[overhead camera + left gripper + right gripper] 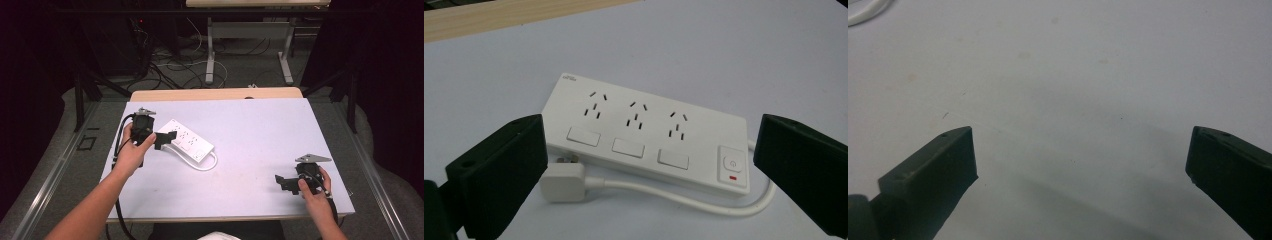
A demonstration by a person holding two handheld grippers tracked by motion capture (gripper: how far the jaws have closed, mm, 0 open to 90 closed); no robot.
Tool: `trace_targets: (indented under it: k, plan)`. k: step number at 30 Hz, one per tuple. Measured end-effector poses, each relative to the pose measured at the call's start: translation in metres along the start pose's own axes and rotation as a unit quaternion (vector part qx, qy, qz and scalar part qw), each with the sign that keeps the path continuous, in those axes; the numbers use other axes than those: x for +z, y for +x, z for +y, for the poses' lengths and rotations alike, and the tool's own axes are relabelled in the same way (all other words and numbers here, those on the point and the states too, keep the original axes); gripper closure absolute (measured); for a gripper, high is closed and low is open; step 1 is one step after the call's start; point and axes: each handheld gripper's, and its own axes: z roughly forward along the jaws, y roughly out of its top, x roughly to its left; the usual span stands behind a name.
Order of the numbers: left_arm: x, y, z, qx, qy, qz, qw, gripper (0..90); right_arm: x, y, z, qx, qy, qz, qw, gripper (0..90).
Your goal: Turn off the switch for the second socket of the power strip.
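A white three-socket power strip (186, 140) lies on the left half of the pale table mat (260, 135), its cord (207, 164) looping at the near end. In the left gripper view the strip (649, 132) shows a switch with a red mark (732, 167), and its white plug (564, 182) lies loose in front. My left gripper (164, 140) is open at the strip's left end, its jaws wide apart (649, 127) and holding nothing. My right gripper (281, 183) stands open over bare mat at the near right (1080, 137).
The mat covers a wooden table whose far edge (215, 94) shows bare wood. Beyond it are floor cables (170, 65) and another table's legs (210, 55). A bit of white cord (863, 12) shows in the right gripper view's corner.
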Motion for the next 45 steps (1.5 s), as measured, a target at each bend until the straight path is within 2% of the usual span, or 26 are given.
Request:
trace_targets:
  k: [15, 20, 36, 42, 45]
  plan:
    - [-0.031, 0.006, -0.037, -0.020, -0.016, -0.005, 0.9997, 1.1, 0.000, 0.001, 0.000, 0.002, 0.000, -0.002, 1.0000, 0.0]
    - [-0.039, 0.011, -0.050, -0.037, -0.029, -0.005, 0.9989, 1.1, 0.000, 0.001, 0.000, 0.001, 0.000, -0.002, 1.0000, 0.0]
    - [-0.050, 0.021, -0.095, -0.067, -0.050, 0.012, 0.9964, 1.5, 0.000, 0.001, 0.000, 0.004, 0.000, -0.003, 1.0000, 0.0]
    - [-0.051, 0.031, -0.108, -0.062, -0.047, 0.032, 0.9965, 1.5, 0.000, 0.001, -0.001, 0.004, 0.001, -0.003, 1.0000, 0.0]
    - [-0.049, 0.033, -0.115, -0.076, -0.052, 0.030, 0.9953, 1.5, 0.000, 0.001, -0.001, 0.005, 0.001, -0.004, 1.0000, 0.0]
